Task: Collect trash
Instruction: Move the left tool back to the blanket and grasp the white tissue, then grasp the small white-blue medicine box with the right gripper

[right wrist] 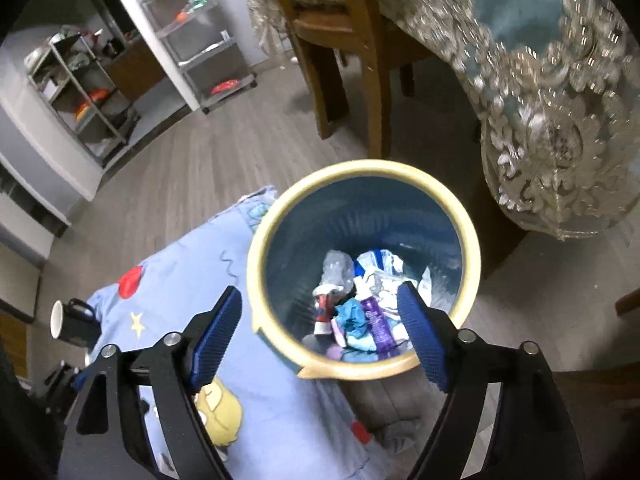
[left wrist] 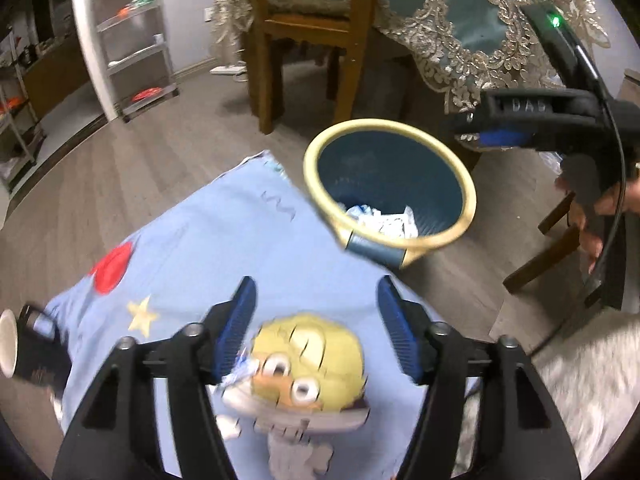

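A blue trash bin with a cream rim (right wrist: 470, 276) stands at the edge of a light blue cartoon blanket (right wrist: 192, 280). It holds crumpled wrappers and a purple bottle (right wrist: 378, 324). My right gripper (right wrist: 320, 332) is open and empty, just above the bin's near rim. In the left wrist view the bin (left wrist: 466, 184) is ahead to the right, with my right gripper (left wrist: 476, 132) above its far edge. My left gripper (left wrist: 316, 320) is open above the blanket (left wrist: 208, 248). A small crumpled wrapper (left wrist: 240, 372) lies on the blanket by its left finger.
A black mug (right wrist: 74, 322) stands at the blanket's left edge. A wooden chair (left wrist: 304, 40) and a table with a teal lace cloth (left wrist: 472, 44) stand behind the bin. Shelving racks (left wrist: 132, 36) line the left wall. A grey fluffy rug (left wrist: 592, 384) lies at right.
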`<control>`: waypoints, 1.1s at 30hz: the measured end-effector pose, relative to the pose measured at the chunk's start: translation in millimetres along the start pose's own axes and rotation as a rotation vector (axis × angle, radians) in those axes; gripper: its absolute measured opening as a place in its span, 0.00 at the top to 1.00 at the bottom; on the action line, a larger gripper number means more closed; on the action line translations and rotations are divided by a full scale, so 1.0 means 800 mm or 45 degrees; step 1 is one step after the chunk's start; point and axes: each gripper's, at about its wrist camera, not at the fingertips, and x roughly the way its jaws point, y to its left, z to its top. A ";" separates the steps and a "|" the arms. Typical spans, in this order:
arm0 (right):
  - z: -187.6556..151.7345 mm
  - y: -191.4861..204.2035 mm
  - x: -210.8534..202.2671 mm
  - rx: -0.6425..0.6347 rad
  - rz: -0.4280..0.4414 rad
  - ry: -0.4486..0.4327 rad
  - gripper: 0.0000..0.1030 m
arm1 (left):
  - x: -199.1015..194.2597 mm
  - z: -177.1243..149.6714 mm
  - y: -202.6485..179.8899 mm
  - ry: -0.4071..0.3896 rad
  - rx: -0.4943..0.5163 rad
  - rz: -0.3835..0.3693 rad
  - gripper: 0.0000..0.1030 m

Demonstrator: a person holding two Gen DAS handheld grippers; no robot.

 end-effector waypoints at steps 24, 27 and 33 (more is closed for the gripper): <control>-0.090 0.163 0.012 -0.402 0.059 0.095 0.19 | 0.018 -0.217 0.033 0.357 -0.059 0.028 0.50; -0.096 0.173 0.024 -0.463 0.075 0.134 0.19 | 0.024 -0.217 0.038 0.366 -0.061 0.013 0.83; -0.113 0.206 0.055 -0.683 0.079 0.203 0.19 | 0.019 -0.200 0.059 0.300 -0.122 0.032 0.89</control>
